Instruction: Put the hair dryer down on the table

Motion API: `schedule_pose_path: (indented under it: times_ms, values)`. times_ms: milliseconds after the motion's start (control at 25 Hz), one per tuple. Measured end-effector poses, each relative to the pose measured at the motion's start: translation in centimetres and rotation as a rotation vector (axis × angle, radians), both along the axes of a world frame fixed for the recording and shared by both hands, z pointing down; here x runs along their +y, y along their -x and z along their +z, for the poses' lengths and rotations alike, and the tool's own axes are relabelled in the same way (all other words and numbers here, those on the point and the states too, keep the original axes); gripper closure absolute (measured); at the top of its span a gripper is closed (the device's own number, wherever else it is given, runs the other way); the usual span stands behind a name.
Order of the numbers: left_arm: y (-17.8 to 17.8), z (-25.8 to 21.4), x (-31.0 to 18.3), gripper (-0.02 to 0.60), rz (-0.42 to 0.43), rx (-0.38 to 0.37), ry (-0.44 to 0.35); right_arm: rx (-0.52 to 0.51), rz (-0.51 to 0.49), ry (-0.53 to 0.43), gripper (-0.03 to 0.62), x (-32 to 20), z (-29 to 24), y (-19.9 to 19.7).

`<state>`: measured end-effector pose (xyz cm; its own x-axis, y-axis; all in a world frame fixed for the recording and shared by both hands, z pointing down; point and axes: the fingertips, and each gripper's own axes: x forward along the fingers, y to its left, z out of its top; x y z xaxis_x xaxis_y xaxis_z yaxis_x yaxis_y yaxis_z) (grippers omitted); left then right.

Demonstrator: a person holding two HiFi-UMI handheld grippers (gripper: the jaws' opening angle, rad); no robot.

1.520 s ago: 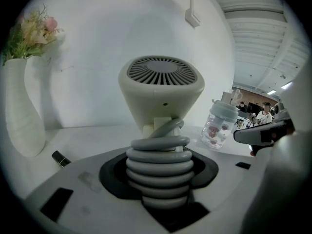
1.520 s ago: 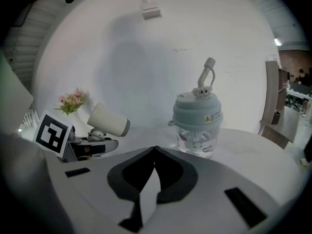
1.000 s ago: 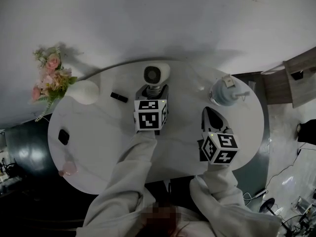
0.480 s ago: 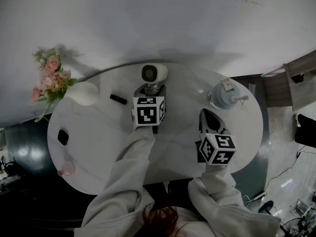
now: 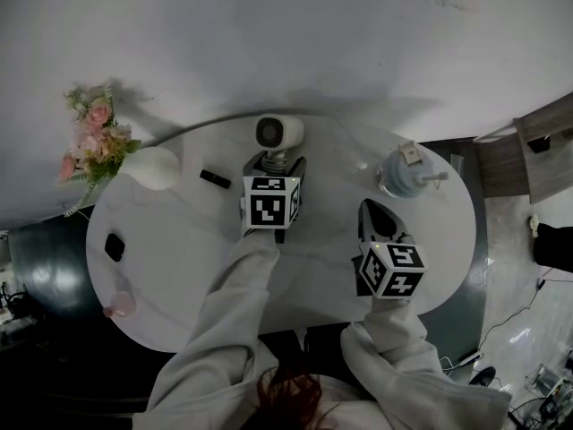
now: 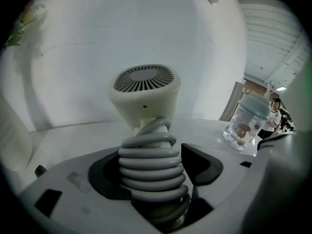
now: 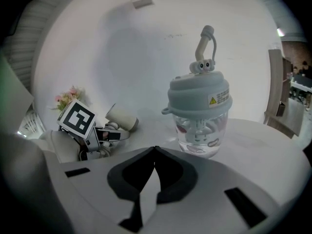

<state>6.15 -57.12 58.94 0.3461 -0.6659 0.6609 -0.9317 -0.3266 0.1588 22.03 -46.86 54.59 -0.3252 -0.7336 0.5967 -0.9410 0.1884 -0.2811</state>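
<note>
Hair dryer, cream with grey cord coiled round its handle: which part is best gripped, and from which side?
Grip the cream hair dryer by its cord-wrapped handle, coming from the person's side along the white round table. The handle is narrow and points that way; the head is wide and rounded. The left gripper sits there now, jaws opening with the handle between them.

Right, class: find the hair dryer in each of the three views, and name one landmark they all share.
Head view: hair dryer at the far centre of the table.
Left gripper view: hair dryer mid-frame, cord-wrapped handle between the opening fingers.
Right gripper view: hair dryer at left, beyond the marker cube.
Shared landmark: the clear, grey-lidded bottle.
</note>
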Motion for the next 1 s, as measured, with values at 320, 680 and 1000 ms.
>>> schedule_pose_path:
  times_ms: [320, 680, 1000]
  values:
    - [-1.0, -0.6, 0.3, 0.287, 0.041, -0.021, -0.035, -0.007, -0.009, 0.012, 0.543, 0.4, 0.2, 0.4]
    - [-1.4, -1.0, 0.6, 0.279, 0.053, -0.013, -0.049, -0.007, -0.005, 0.011, 0.543, 0.5, 0.2, 0.1]
    - [-0.9, -2.3, 2.4, 0.261, 0.062, 0.001, -0.095, -0.006, -0.013, -0.016, 0.543, 0.4, -0.3, 0.0]
